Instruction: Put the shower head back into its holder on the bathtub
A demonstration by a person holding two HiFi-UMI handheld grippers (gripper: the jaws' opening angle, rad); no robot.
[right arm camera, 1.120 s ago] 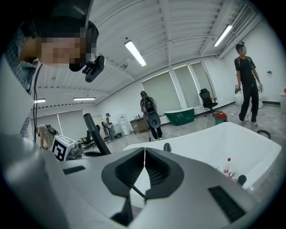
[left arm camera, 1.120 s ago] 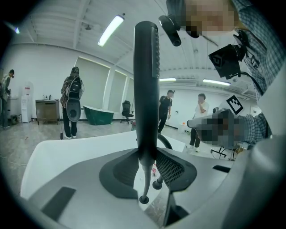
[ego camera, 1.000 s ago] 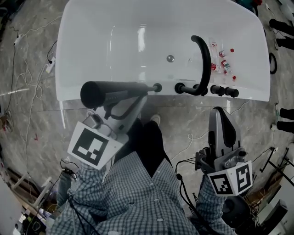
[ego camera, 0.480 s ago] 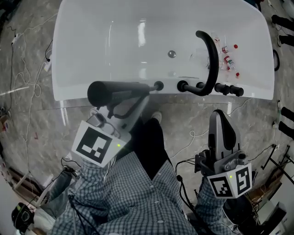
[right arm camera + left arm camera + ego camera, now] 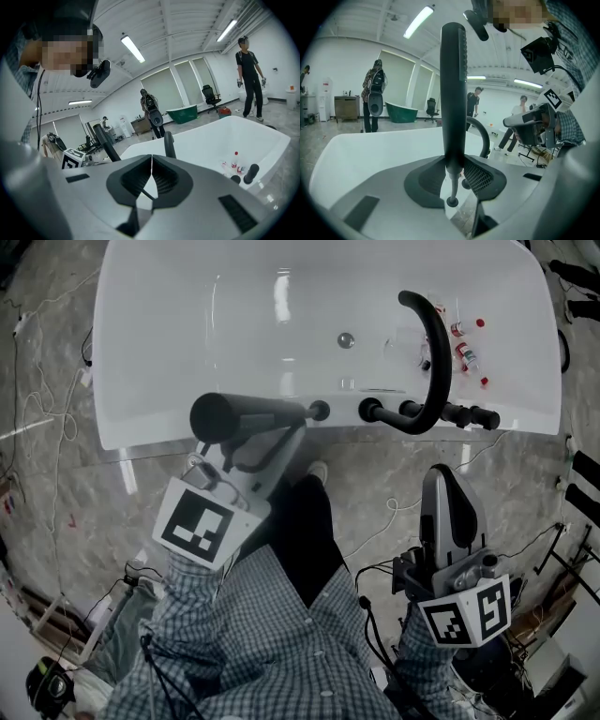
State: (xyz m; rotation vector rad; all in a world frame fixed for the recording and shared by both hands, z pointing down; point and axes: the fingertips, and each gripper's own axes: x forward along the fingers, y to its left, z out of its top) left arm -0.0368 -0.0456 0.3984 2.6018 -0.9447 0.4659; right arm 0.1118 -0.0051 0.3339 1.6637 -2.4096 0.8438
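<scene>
Shower head point(image 5: 453, 84) pinched in left gripper point(image 5: 457, 174) — handle partly hidden; right gripper point(image 5: 151, 180) pressed together, empty.

Head view steeply down, 2 gripper views level (bathtub point(image 5: 150, 381) shared)

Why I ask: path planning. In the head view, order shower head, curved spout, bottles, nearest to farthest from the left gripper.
1. shower head, held by the left gripper.
2. curved spout, on the bathtub near edge, rightward.
3. bottles, inside the bathtub, far right.

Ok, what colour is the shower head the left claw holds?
Matte black shower head, clearest in the left gripper view.
</scene>
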